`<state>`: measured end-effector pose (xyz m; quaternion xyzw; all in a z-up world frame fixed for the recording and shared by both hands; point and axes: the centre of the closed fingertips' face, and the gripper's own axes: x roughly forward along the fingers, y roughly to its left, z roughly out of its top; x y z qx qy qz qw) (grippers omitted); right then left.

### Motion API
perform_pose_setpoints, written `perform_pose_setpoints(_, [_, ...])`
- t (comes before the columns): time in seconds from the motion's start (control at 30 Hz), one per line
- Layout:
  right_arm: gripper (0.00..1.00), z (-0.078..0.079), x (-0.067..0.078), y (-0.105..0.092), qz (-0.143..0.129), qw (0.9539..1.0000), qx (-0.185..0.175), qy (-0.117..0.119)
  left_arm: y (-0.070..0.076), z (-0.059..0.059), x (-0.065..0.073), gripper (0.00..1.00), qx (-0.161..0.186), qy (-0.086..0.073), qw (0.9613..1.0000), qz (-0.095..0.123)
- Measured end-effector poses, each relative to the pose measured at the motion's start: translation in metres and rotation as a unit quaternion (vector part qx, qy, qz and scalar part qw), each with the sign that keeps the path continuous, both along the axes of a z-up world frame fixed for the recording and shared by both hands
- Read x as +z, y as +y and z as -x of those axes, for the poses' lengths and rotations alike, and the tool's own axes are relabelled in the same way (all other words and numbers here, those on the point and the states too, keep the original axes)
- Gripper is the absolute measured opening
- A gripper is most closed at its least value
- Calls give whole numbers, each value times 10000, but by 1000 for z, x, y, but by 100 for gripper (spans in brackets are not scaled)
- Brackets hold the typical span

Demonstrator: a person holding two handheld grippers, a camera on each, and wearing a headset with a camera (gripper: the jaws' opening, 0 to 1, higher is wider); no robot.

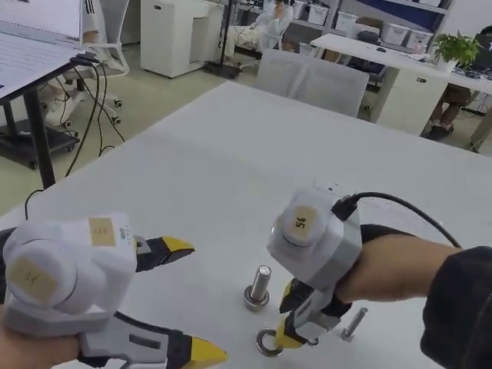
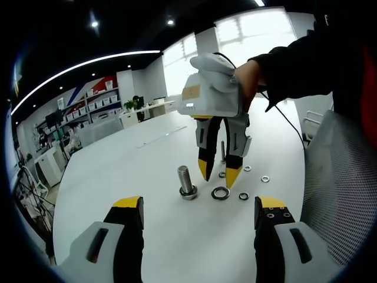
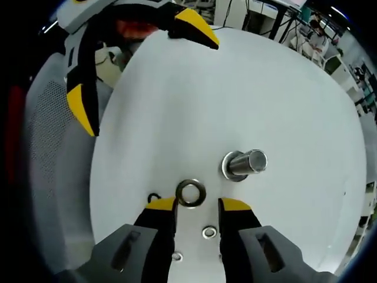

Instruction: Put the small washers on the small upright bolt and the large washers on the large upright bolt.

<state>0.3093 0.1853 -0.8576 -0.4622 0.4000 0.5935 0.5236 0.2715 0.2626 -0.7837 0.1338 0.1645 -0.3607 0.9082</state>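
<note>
Large flat steel washer (image 3: 191,193) lies on the white table (image 3: 265,88), just nearside of the big upright steel bolt (image 3: 244,164). Probably light, stiff, slippery: pinch across its rim. Right gripper (image 3: 197,206) hovers over it, jaws parted, empty; left gripper (image 1: 196,300) gapes wide.

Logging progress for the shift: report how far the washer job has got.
Nothing looks clearly done: the large washer and small washers lie loose on the table. In hand: the right tool, open, hangs over the large washer beside the large bolt; the left tool is open, empty. All stacking is left.
</note>
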Motion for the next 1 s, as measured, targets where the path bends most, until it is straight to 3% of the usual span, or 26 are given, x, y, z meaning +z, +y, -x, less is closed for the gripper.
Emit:
perform_pose_setpoints(0.53, [29,7,-15,2,-19,10000,-16,25,-1,-1,4,75,-19,-28,10000,-34])
perform_pose_setpoints(1.0, [28,8,-17,2,31,10000,-55,8,-1,0,2,74,-10,-10,10000,-24])
